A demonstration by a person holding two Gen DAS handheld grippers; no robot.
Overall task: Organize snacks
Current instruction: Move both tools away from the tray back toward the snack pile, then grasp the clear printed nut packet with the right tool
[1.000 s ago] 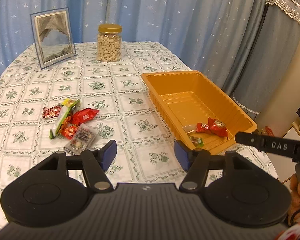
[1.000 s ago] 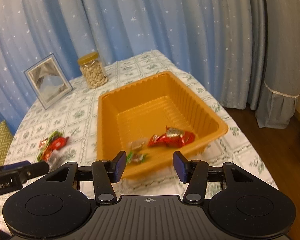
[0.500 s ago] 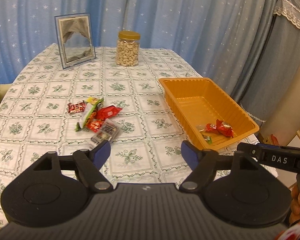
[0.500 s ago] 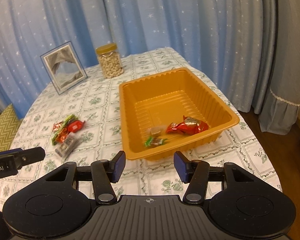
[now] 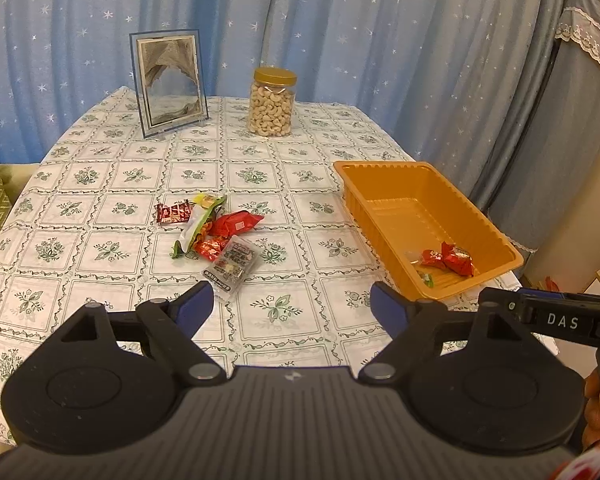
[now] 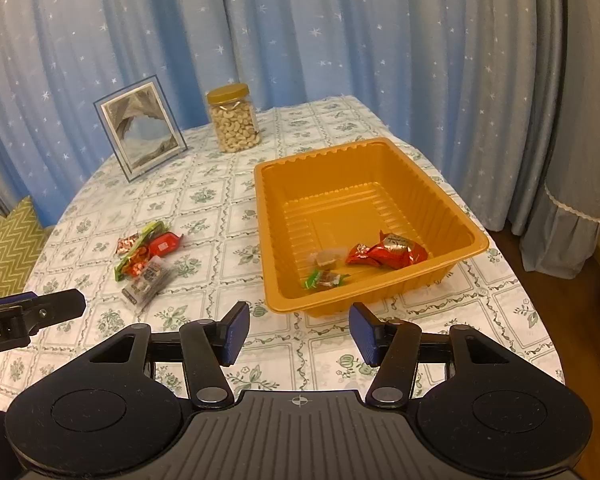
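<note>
Your left claw (image 5: 290, 306) is spread wide and holds nothing; it hangs above the near edge of the desk (image 5: 100, 184), facing the loose snack pile (image 5: 210, 232). That wide gap suits the pile, since the nearest item, a flat clear packet (image 5: 232, 264), lies broadside to the jaws. Your right claw (image 6: 296, 332) is also parted, somewhat less widely, and empty, hovering just short of the near rim of the orange tray (image 6: 380, 148).

The tray sits at the right side of the desk, well apart from the pile. It already contains a red wrapped snack (image 6: 392, 252), a small clear-wrapped candy (image 6: 327, 258) and a green-wrapped candy (image 6: 324, 279), all gathered toward its near wall, probably because they were released from this side. Most of the tray floor is bare.

On the desk remain the clear packet, a red pouch (image 5: 236, 222), a long green-and-white packet (image 5: 198, 220), a small red candy (image 5: 210, 246) and a dark red wrapper (image 5: 174, 213). They overlap or touch one another, so expect a neighbour to shift when one is lifted.

Judgement: sorting is partly complete. The left claw is better placed for the next pick. The cashew jar (image 5: 271, 102) and picture frame (image 5: 168, 82) stand at the far edge, clear of the working path.
</note>
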